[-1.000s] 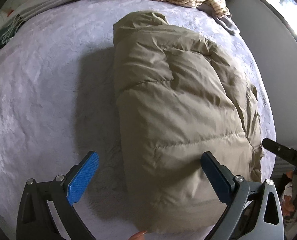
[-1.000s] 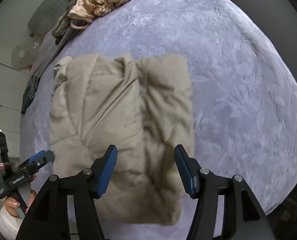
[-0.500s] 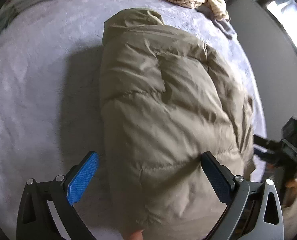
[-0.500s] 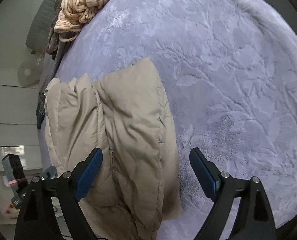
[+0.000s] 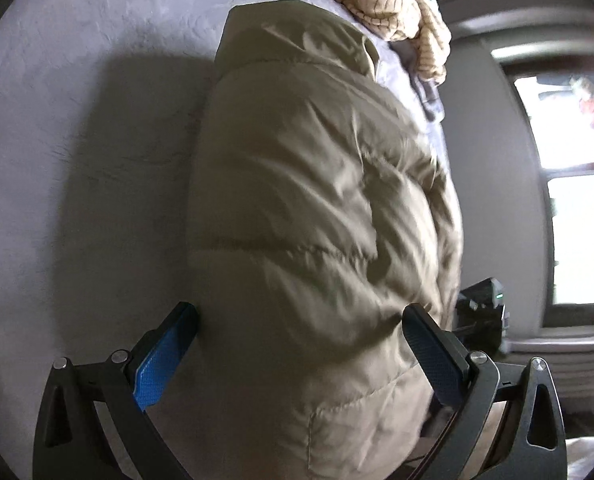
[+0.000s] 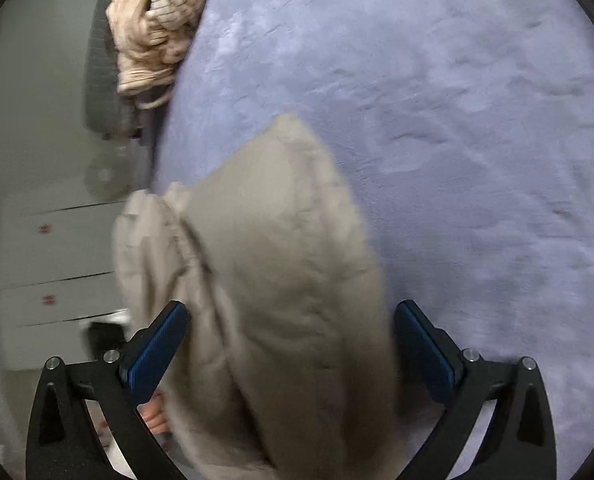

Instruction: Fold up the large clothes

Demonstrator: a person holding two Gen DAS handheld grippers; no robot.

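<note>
Window daylight, motion blur, fisheye warping

One jacket [image 5: 317,208], one striped garment [image 5: 393,4]

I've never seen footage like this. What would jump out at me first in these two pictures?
A puffy khaki jacket, folded into a thick bundle, fills the middle of both views on a lavender bedspread. Each gripper, left and right, has its blue-padded jaws spread wide around the bundle's near end; the right one's have just been opening. A crumpled cream striped garment lies at the far edge.
</note>
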